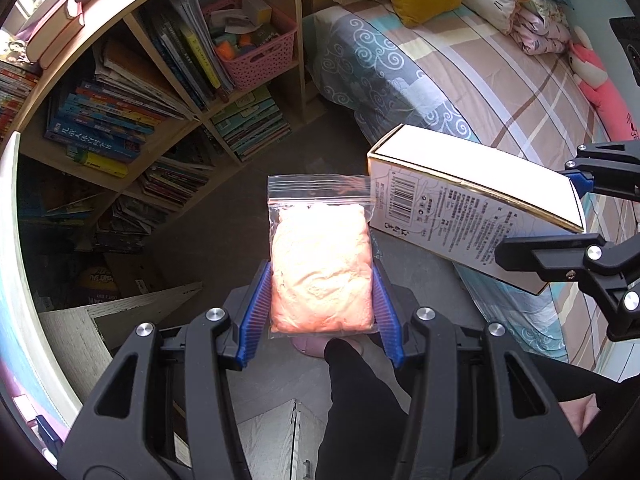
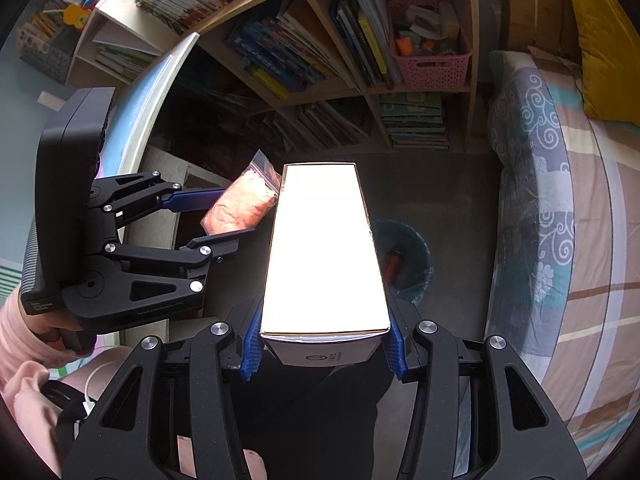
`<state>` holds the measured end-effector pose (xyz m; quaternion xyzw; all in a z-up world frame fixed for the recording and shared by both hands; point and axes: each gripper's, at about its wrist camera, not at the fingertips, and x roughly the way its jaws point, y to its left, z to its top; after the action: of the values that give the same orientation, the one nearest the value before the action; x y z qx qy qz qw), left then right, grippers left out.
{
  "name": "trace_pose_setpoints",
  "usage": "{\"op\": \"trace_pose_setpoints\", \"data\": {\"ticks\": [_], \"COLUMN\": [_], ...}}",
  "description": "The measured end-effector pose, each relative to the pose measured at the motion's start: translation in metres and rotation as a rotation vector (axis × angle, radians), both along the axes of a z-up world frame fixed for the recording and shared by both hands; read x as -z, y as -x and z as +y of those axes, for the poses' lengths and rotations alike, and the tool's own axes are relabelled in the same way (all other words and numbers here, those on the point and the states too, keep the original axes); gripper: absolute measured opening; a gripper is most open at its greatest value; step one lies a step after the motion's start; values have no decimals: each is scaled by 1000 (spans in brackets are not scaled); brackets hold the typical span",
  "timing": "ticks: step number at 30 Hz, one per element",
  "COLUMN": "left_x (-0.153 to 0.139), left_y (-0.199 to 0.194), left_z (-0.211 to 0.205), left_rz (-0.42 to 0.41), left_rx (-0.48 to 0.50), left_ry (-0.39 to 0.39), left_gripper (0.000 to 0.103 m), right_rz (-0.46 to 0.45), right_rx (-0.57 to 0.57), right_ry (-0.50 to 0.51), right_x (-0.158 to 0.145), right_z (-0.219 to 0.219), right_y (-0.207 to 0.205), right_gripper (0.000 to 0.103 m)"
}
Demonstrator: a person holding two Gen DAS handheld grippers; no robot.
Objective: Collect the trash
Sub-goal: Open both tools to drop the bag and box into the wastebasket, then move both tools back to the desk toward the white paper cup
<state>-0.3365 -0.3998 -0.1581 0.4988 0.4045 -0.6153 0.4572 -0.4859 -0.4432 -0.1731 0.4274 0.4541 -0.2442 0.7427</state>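
My left gripper (image 1: 320, 284) is shut on a clear zip bag (image 1: 320, 264) filled with pale orange stuff, its blue pads pressing both sides. The bag (image 2: 244, 204) and the left gripper (image 2: 228, 216) also show at the left of the right wrist view. A long white carton (image 2: 324, 248) with a gold edge sits between the pads of my right gripper (image 2: 324, 344), which is shut on it. That carton (image 1: 472, 204) reaches in from the right in the left wrist view, held by the right gripper (image 1: 560, 216). Below the carton a bin (image 2: 416, 264) with a blue liner stands on the dark floor, partly hidden.
A wooden bookshelf (image 2: 360, 92) full of books and a pink basket (image 2: 432, 64) stands ahead. A bed (image 2: 560, 200) with a patterned cover and a yellow cushion (image 2: 600, 36) lies on the right. A person's dark-clad leg (image 1: 360, 400) is below the grippers. A pale board (image 1: 80, 332) lies at left.
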Motion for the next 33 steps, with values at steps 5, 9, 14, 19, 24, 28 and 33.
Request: {"op": "trace_pose_setpoints", "data": {"ticks": [5, 9, 14, 19, 24, 28, 33], "left_x": [3, 5, 8, 10, 10, 8, 5], "left_y": [2, 2, 1, -4, -9, -12, -16], "left_z": [-1, -3, -4, -3, -1, -1, 0], "left_rz": [-4, -5, -34, -44, -44, -37, -37], "left_rx": [12, 12, 17, 13, 0, -18, -28], "left_ry": [-8, -11, 1, -14, -16, -16, -6], "left_gripper": [46, 46, 77, 83, 87, 88, 88], "right_rz": [6, 9, -1, -17, -14, -8, -4], "right_rx": [4, 5, 65, 96, 94, 94, 81], "right_ry": [-13, -20, -33, -29, -26, -26, -26], "right_x": [4, 6, 6, 2, 1, 1, 1], "right_z": [0, 0, -6, -13, -16, -16, -15], "right_y": [0, -2, 1, 5, 3, 2, -3], "right_gripper": [49, 50, 83, 85, 85, 85, 86]}}
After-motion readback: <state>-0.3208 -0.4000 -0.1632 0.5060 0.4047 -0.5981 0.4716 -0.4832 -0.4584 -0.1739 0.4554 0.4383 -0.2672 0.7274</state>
